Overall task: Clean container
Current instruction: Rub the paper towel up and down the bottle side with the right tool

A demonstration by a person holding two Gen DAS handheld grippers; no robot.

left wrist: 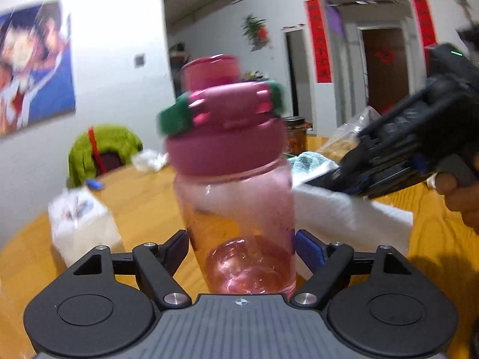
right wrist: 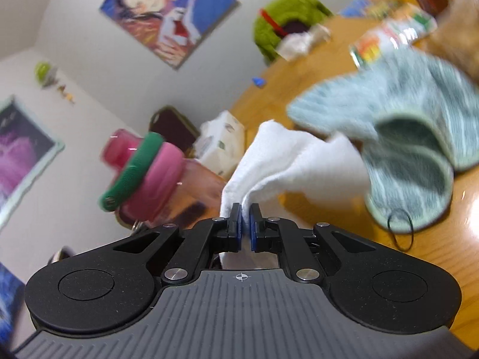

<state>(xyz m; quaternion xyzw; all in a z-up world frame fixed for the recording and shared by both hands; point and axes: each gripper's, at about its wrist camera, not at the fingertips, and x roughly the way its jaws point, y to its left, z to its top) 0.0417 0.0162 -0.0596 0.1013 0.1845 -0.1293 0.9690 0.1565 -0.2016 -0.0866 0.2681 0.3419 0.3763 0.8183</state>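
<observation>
Bottle: a clear pink water bottle (left wrist: 236, 218) with a pink screw lid (left wrist: 224, 146) and a green carry loop (left wrist: 173, 118) stands between the left gripper's (left wrist: 241, 248) fingers, above the wooden desk (left wrist: 143, 197); whether its base touches the desk cannot be told.
Left fingers: spread to either side of the bottle's lower body, blue pads (left wrist: 308, 246) right at the wall; the blur hides whether they press on it.
Right of the bottle: a white cloth (left wrist: 350, 212) lies just beside it, its edge near the bottle's side.
Right fingers: the right gripper (right wrist: 245, 218) is closed tight on a fold of the white cloth (right wrist: 287, 164), which fans out ahead of the pads.
Hand: a person's hand (left wrist: 461, 197) holds the right gripper's handle at the picture's right rim.
Beyond the cloth: a pale blue towel (right wrist: 404, 137) lies bunched, a black elastic ring (right wrist: 401, 230) at its near edge.
Left of the bottle: a white tissue pack (left wrist: 80, 224) stands apart, with bare desk between.
Behind the bottle: a glass jar (left wrist: 296, 134) and a crumpled tissue (left wrist: 149, 160) stand farther back.
Desk edge: curves round behind the tissue pack; a green-draped chair (left wrist: 101, 149) sits past it.
</observation>
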